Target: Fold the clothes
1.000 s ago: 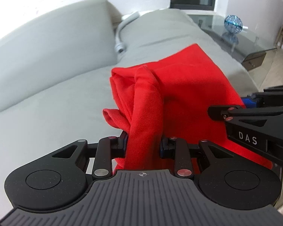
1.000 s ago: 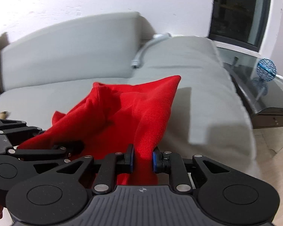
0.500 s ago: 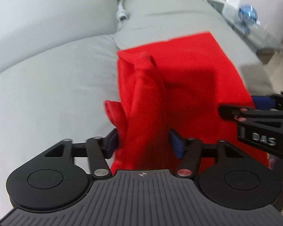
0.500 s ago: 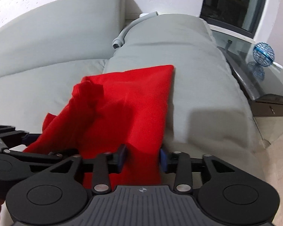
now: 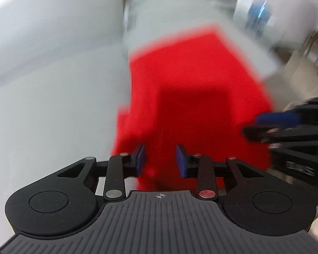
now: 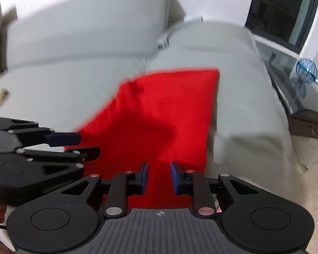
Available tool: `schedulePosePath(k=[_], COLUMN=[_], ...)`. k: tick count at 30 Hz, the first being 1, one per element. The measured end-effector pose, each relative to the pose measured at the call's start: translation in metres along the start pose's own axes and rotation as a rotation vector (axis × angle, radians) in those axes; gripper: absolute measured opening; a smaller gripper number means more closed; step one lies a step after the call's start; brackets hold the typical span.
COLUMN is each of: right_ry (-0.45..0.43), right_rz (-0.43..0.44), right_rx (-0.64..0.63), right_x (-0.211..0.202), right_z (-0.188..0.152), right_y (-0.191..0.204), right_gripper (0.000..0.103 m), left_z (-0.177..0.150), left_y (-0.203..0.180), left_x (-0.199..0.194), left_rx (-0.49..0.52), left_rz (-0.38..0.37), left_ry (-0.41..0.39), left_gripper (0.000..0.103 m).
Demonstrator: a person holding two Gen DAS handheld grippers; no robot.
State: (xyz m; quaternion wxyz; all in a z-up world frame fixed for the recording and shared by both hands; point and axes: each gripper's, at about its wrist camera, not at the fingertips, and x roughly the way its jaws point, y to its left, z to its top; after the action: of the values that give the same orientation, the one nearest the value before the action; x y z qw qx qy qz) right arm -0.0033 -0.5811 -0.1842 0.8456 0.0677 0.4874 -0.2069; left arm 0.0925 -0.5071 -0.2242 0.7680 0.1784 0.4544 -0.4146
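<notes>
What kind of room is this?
Probably a living room at home: a grey sofa with red cloth spread on it, and a glass side table holding a blue ball.

Motion-blurred: red fabric garment (image 5: pixel 190 89), its edges smeared; grey upholstered sofa (image 5: pixel 53 84); near hem hidden behind gripper bodies.

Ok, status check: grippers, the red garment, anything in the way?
Left gripper and right gripper closing, pads off cloth. Red garment lying on grey sofa. Nothing in the way.
</notes>
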Motion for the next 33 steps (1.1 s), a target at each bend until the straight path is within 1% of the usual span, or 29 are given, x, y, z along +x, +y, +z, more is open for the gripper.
schedulePosePath(k=[2,4,6,8,9,10,11,14,15,16,19,23,25,28,31,33], right_ry=[0.005,0.004,0.002,0.008,0.015,0.019,0.027,0.04,0.04,0.036,0.021,-0.005,-0.019,-0.029,-0.019,-0.005], right_rz=[-0.001,0.005,0.012,0.019,0.026,0.031,0.041,0.05,0.049,0.045,0.033,0.037,0.031,0.01,-0.023,-0.057], right_rx=[0.013,0.023,0.026,0.03,0.04,0.047,0.064,0.085,0.087,0.088,0.083,0.064,0.049,0.045,0.073,0.079], right_x=[0.0,-0.01,-0.025,-0.034,-0.04,-0.042,-0.046,-0.064,-0.068,-0.073,-0.089,-0.112,-0.123,-0.133,-0.143,-0.154], right_z=[-0.002,-0.001,0.0,-0.002,-0.002,-0.001,-0.001,-0.005,-0.006,-0.007,-0.011,-0.02,-0.024,-0.027,-0.028,-0.028], right_y=[-0.003,-0.002,0.0,0.003,0.005,0.006,0.007,0.017,0.02,0.023,0.032,0.043,0.051,0.058,0.059,0.062], right_gripper=[0.019,0.022,0.026,0.027,0.032,0.04,0.042,0.048,0.054,0.062,0.068,0.074,0.079,0.084,0.086,0.089], left_z=[0.001,0.004,0.001,-0.005,-0.009,-0.01,-0.012,-0.023,-0.024,-0.026,-0.035,-0.045,-0.053,-0.058,-0.06,-0.06], left_y=[-0.002,-0.003,0.0,0.002,0.004,0.005,0.004,0.01,0.01,0.01,0.012,0.017,0.021,0.022,0.021,0.019], left_x=[0.001,-0.012,-0.031,-0.044,-0.051,-0.054,-0.057,-0.074,-0.076,-0.083,-0.111,-0.134,-0.148,-0.163,-0.179,-0.188], left_rx=[0.033,0.069,0.07,0.058,0.046,0.038,0.03,-0.017,-0.021,-0.024,-0.022,-0.024,-0.03,-0.031,-0.033,-0.029], left_rz=[-0.003,-0.002,0.024,0.046,0.051,0.046,0.039,0.032,0.037,0.045,0.081,0.092,0.107,0.115,0.132,0.148], left_ry=[0.003,-0.004,-0.021,-0.01,0.002,0.006,0.008,0.027,0.023,0.015,-0.023,-0.059,-0.073,-0.092,-0.104,-0.096], left_gripper=[0.035,0.042,0.05,0.053,0.055,0.056,0.058,0.059,0.063,0.063,0.069,0.076,0.077,0.077,0.079,0.08])
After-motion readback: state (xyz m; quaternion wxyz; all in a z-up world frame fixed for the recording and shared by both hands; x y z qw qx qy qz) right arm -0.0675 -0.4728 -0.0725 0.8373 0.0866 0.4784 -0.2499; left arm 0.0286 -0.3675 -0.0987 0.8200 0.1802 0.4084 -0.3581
